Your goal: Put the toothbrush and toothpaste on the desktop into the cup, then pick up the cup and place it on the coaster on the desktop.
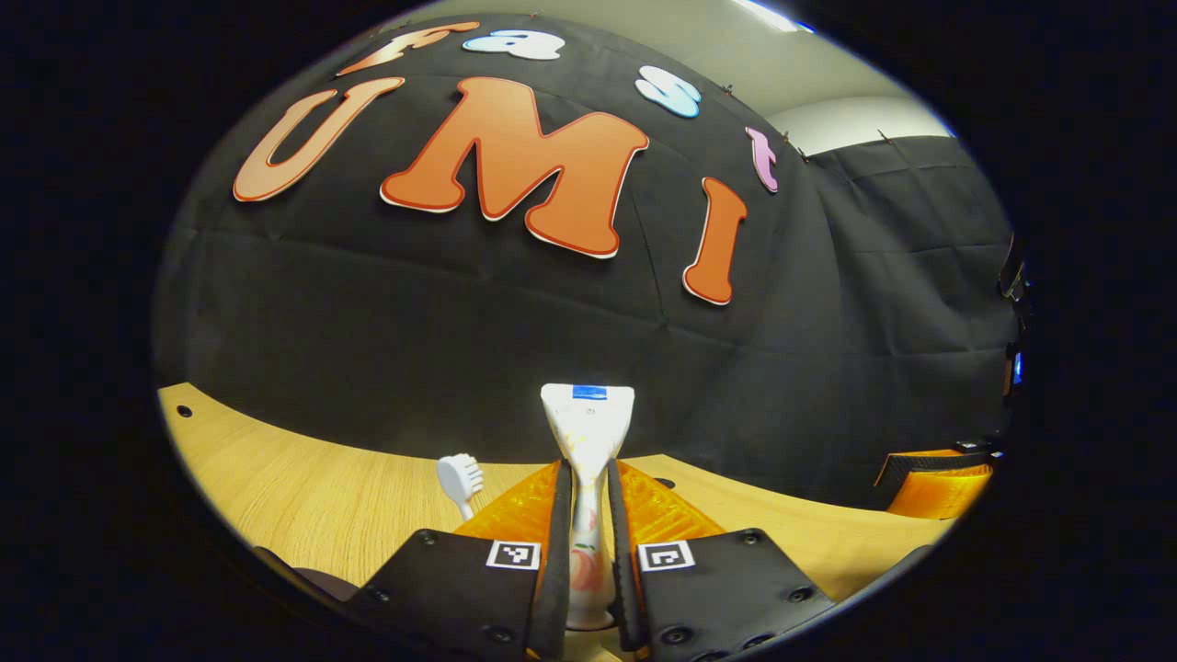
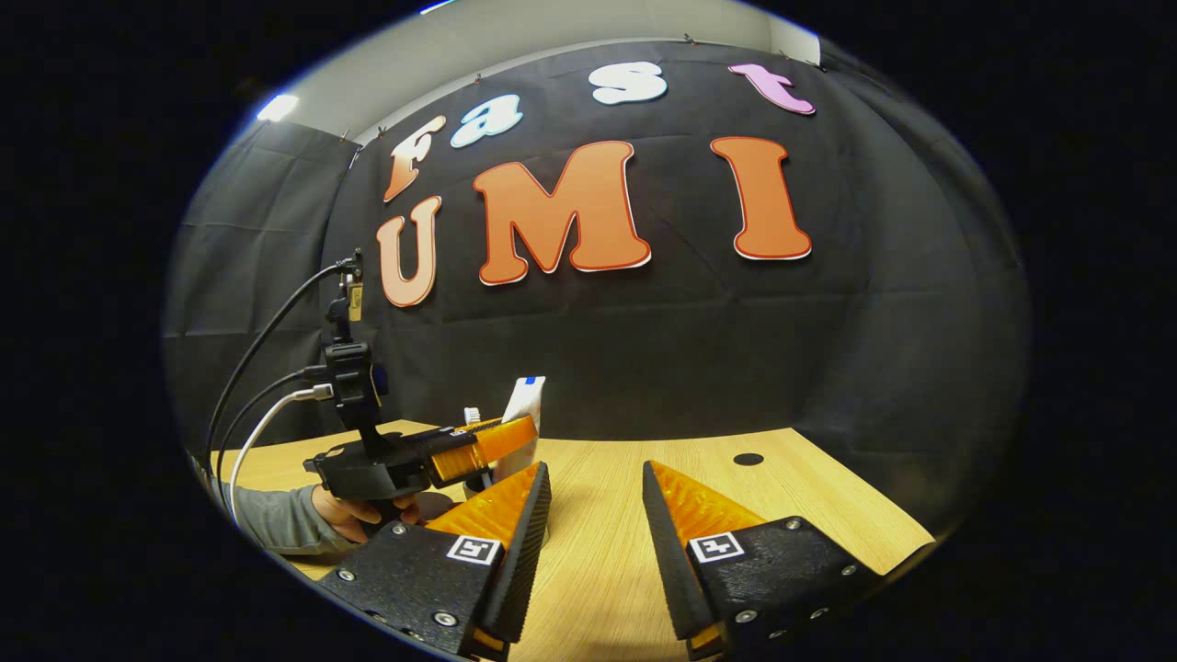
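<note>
Left gripper view: left gripper [image 1: 586,552] at bottom centre, fingers nearly together, clamped on upright toothpaste tube [image 1: 587,432]; tube's crimped end sticks up above fingertips; toothbrush [image 1: 460,480] head just left of it; wooden desktop [image 1: 303,478] behind.

Right gripper view: right gripper [image 2: 596,515] bottom centre, fingers wide apart, nothing between; left gripper [image 2: 441,460] at lower left, person's hand [image 2: 368,515] under it, toothpaste tube [image 2: 524,400] and toothbrush [image 2: 472,415] bristles rising behind its orange fingers; cup too hidden to tell.
</note>
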Demonstrator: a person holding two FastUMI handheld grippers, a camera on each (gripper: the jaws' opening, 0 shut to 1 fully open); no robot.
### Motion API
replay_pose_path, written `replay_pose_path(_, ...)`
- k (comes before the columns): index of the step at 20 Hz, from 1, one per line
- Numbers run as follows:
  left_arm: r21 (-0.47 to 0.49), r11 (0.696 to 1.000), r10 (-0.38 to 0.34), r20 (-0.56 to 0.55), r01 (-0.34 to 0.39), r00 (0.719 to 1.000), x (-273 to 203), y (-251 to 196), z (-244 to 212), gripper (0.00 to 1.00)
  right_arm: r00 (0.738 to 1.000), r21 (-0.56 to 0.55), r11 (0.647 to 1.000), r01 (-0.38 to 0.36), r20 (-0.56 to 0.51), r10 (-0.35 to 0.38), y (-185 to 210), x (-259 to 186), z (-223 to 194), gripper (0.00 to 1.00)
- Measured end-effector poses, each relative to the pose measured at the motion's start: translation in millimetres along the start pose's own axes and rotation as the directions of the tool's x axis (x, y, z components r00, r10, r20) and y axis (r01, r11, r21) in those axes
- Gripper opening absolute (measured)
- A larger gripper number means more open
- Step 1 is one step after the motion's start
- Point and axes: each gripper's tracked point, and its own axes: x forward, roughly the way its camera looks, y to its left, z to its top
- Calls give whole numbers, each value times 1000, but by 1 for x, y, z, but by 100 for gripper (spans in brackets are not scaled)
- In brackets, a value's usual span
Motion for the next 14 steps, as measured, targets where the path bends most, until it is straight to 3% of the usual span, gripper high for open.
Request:
replay_pose_path(2, -2, 1000, -3, -48, 3, 999, -6, 3, -8, 35, 1000, -7, 1000, 9, -21, -9, 1, 1, -4, 62)
replay_pose_path(4, 5, 1000, 17, -60, -16, 998, -14, 10, -8, 36, 999, -19, 1000, 20, -35, -21, 1, 2, -4, 66)
replay_pose_path(7, 44, 999, 13, -35, -11, 999, -28, 8, 9, 45, 999, -18, 1000, 13, -50, -14, 8, 1, -4, 69)
replay_pose_path(9, 94, 996, 12, -5, -12, 1000, -39, 7, 29, 58, 998, -14, 1000, 15, -63, -16, 14, 6, -2, 71)
replay_pose_path(12, 161, 985, 51, 17, -54, 999, -59, 15, 48, 84, 996, -13, 1000, 18, -91, -19, 21, 12, -2, 73)
replay_pose_path(13, 172, 982, 67, 28, -71, 997, -66, 21, 56, 84, 994, -10, 1000, 16, -107, -17, 25, 15, -3, 73)
replay_pose_path(14, 180, 980, 80, 32, -85, 996, -72, 26, 60, 92, 993, -7, 1000, 9, -122, -9, 29, 18, -4, 73)
